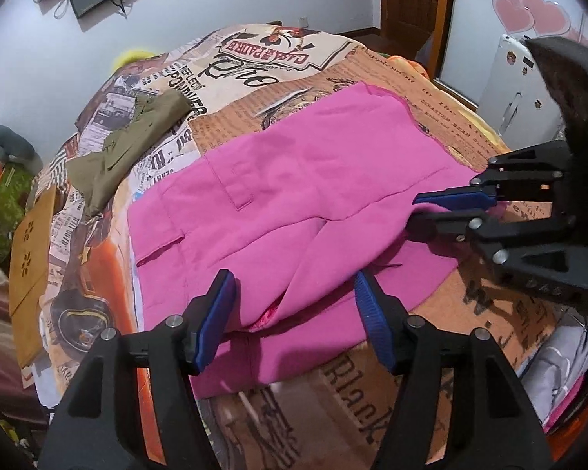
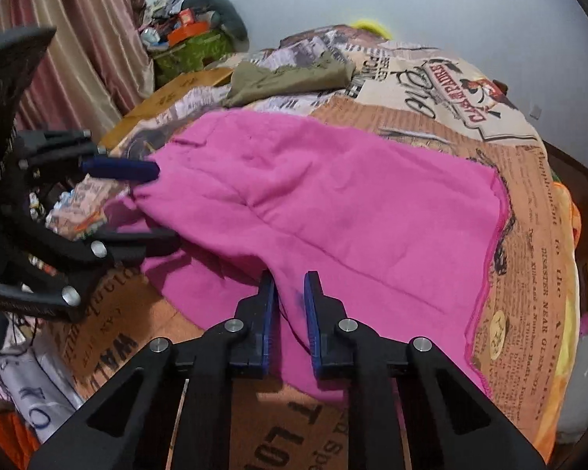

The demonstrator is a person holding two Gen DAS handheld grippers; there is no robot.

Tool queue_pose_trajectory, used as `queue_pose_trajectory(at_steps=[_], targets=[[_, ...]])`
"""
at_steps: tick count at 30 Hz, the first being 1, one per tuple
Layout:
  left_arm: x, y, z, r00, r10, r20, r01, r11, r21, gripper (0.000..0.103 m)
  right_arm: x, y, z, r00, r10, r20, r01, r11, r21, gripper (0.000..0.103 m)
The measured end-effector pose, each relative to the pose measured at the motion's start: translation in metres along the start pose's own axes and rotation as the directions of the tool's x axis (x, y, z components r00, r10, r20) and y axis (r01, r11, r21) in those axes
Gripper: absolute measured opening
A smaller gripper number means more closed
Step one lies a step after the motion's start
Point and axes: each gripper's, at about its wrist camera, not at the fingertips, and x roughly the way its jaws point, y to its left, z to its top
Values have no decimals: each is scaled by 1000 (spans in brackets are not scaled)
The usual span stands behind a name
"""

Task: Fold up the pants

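Pink pants [image 1: 313, 180] lie spread on a bed with a newspaper-print bedspread [image 1: 278, 62]. My left gripper [image 1: 292, 278] stands open with its blue pads [image 1: 215, 313] wide apart, straddling a raised fold at the near edge of the pants. In the right wrist view the pink pants [image 2: 352, 203] fill the middle, and the left gripper [image 2: 166, 203] reaches in from the left with bunched fabric between its fingers. My right gripper [image 2: 290, 276] is shut on a ridge of pink cloth at the near edge. The left wrist view shows the right gripper [image 1: 413, 213] pinching the hem.
An olive green garment [image 1: 129, 149] lies on the far side of the bed, also in the right wrist view [image 2: 290, 76]. A wooden board [image 1: 31, 243] lies at the bed's edge. Clutter [image 2: 188, 35] and a curtain [image 2: 78, 39] stand beyond it. A white appliance [image 1: 521, 86] is past the other side.
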Motion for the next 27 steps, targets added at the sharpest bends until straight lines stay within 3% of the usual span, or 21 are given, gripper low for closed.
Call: queue_pose_trajectory(at_steps=[5,7,9,12,27], targets=[[14,2,4,998,61,3,-61,998,2,60,-12,-5,5,998,29,49,-31,998,51,8],[16,6,5,998,58,-3,-58,998,-18,39,-16,-3,6,998,25,58,-27,999,41,7],[15,11,5,999,36,-2,-36,998,-56,28,-19,-2,5,998,17,64,-18,999,28,7],[11,14,3,1000,-7,-1,7,996,-86,21,-19,-1,3,998,13,59,-15,1000,22,6],[-5,0,-12,1000,-21,11,22,998,-62,17,-35,4,-8,998,26,62,-26,1000,1,5]])
